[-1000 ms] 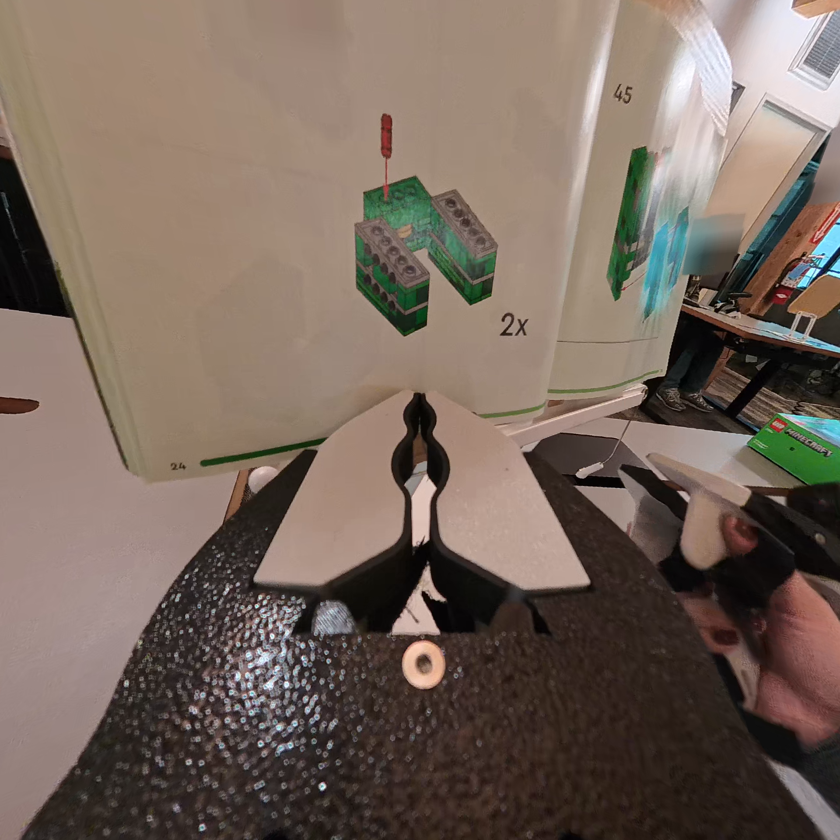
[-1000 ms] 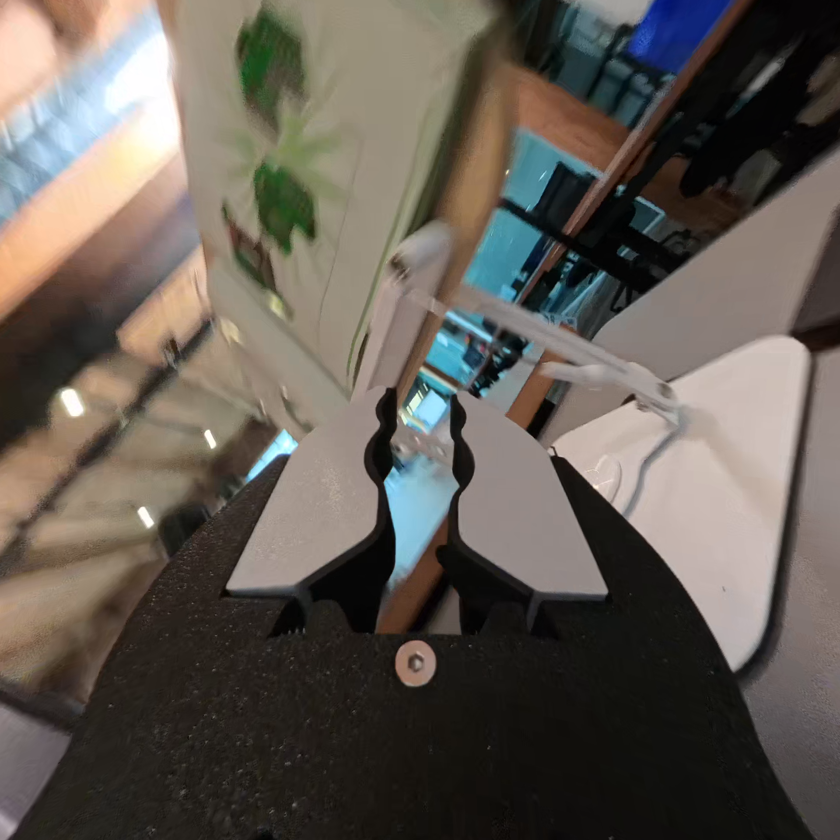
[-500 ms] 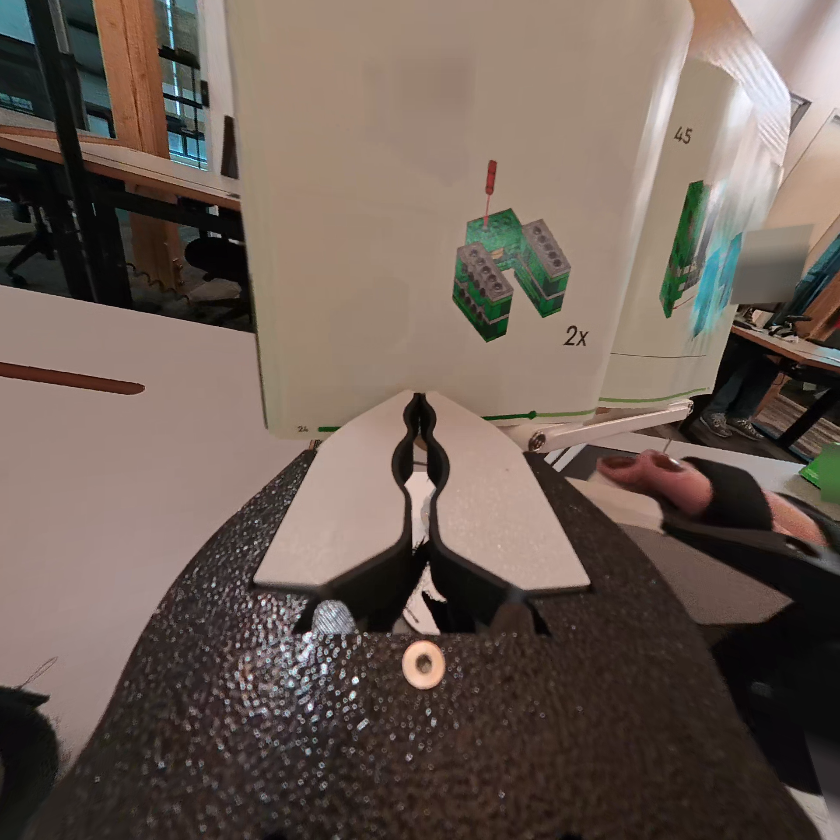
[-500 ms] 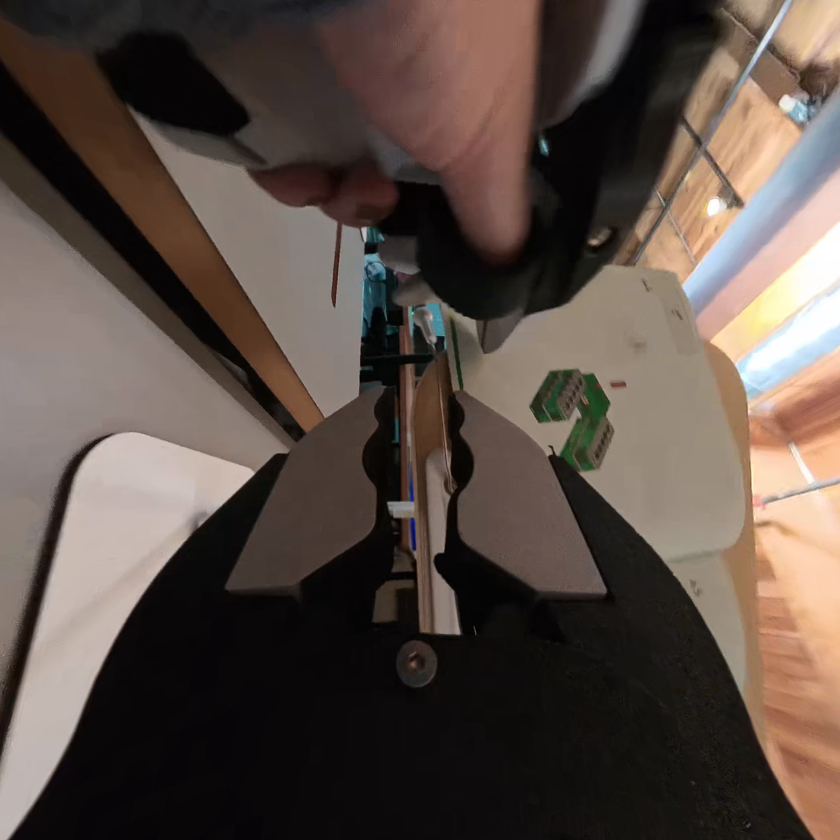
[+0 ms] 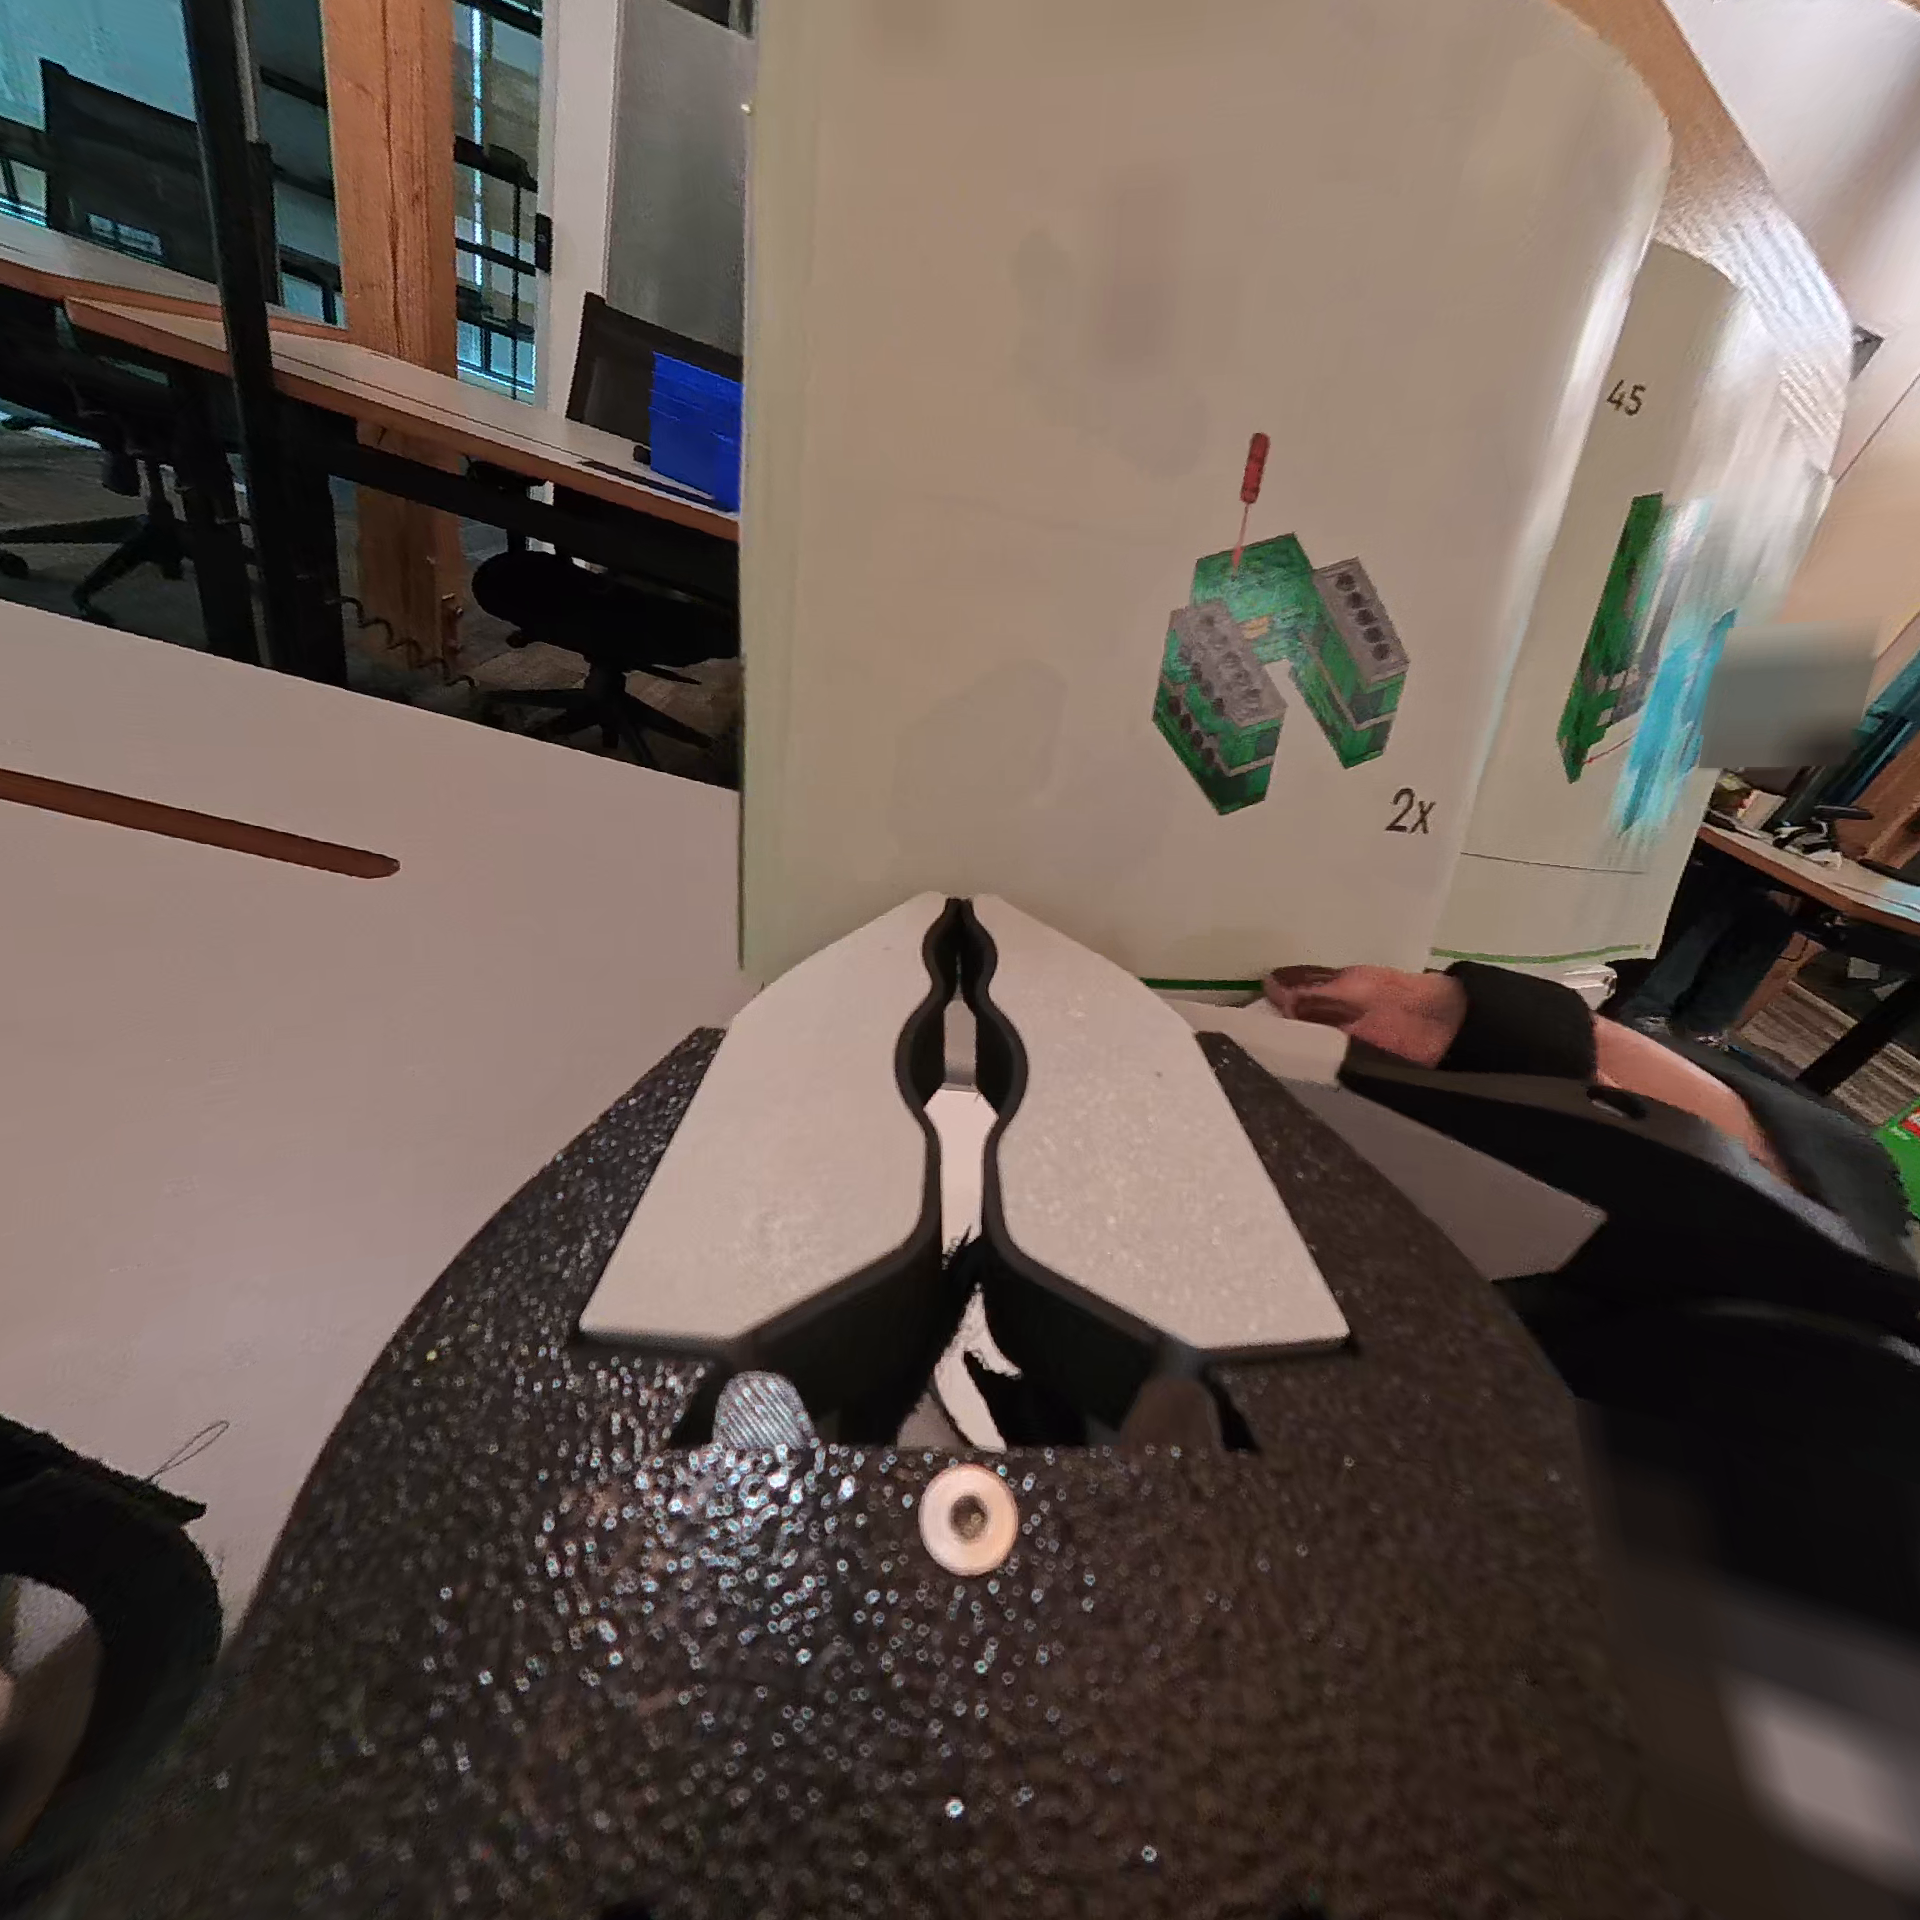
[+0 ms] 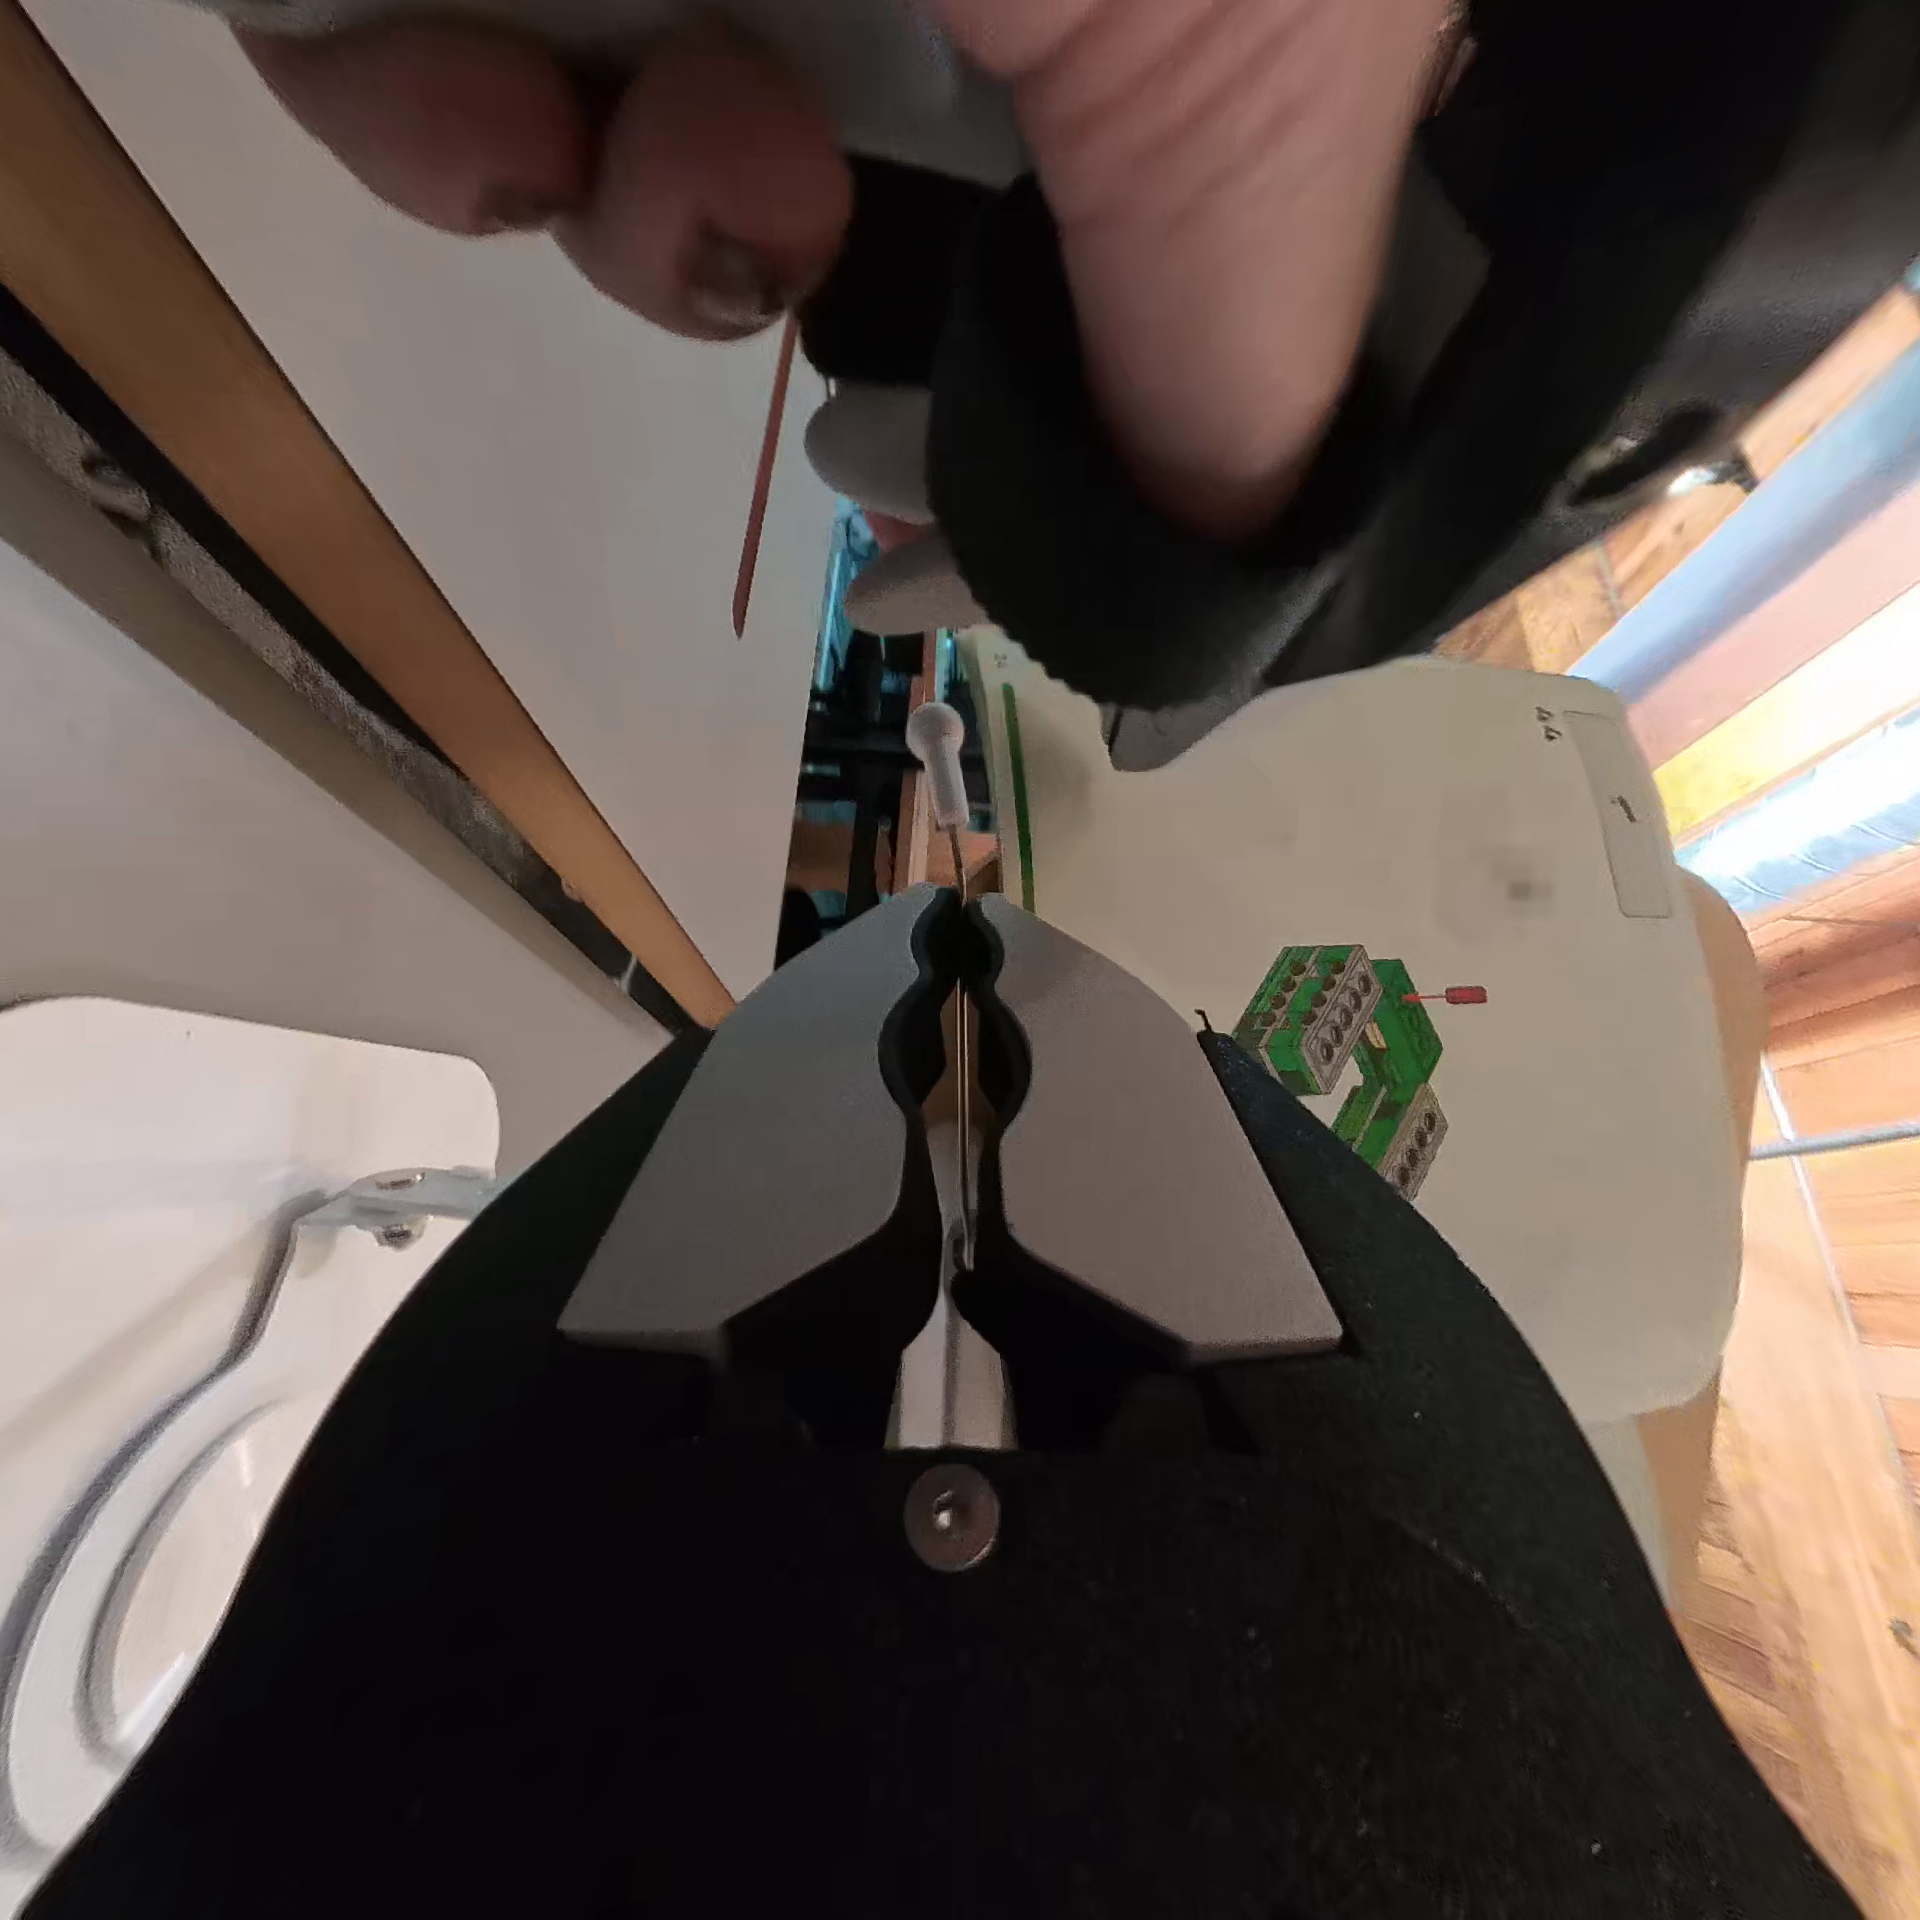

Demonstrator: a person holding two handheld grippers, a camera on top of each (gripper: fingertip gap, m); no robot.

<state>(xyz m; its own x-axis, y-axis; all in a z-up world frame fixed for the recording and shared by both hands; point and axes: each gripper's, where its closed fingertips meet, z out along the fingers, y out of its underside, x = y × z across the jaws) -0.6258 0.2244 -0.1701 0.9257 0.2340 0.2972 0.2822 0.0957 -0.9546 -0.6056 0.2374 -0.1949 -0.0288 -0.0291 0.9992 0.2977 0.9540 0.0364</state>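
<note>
Left gripper (image 5: 961,920): jaws clenched on the bottom edge of an upright page of an open instruction booklet (image 5: 1091,436), which shows a green-and-grey brick drawing. Right gripper (image 6: 961,914): jaws pressed together around a thin wire arm (image 6: 964,1049) with a white capped tip, part of a white book stand (image 6: 208,1101) on the white table (image 5: 260,1039). A gloved hand (image 5: 1455,1013) touches the page's lower edge. No containers are discernible.

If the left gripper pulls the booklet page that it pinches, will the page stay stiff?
Probably not: the booklet page curves at its top, so it looks thin and floppy. The left gripper pinches only its lower edge, so a hard pull might tear it.
</note>
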